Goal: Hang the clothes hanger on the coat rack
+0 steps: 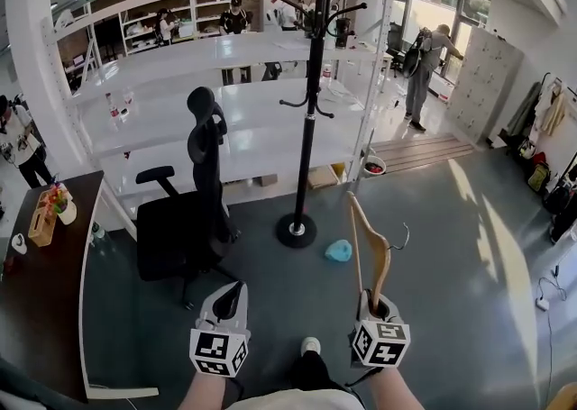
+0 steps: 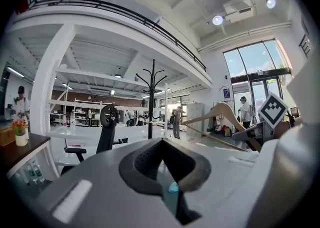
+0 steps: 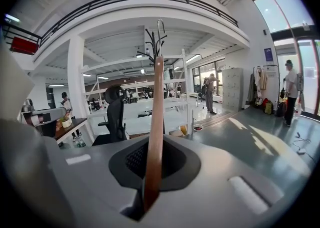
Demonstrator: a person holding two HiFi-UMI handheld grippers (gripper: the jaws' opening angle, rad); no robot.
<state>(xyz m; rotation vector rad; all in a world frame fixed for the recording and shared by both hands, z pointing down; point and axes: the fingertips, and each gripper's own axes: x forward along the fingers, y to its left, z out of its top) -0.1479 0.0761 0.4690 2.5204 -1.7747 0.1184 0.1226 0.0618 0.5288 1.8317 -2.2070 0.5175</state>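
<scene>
At centre frame, the coat rack (image 1: pixel 311 129) is standing on grey floor (image 1: pixel 433 219); below, the right gripper (image 1: pixel 377 302) is clamping the clothes hanger (image 1: pixel 368 241) upright, the left gripper (image 1: pixel 231 296) hovering closed, empty.

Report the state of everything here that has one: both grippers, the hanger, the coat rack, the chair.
left gripper, shut, nothing in it.
right gripper, shut on the wooden hanger.
wooden hanger, gripped at one arm's end, standing up from the jaws, not yet hung.
coat rack, upright on the floor, apart from the hanger.
office chair, upright, nobody in it.
</scene>
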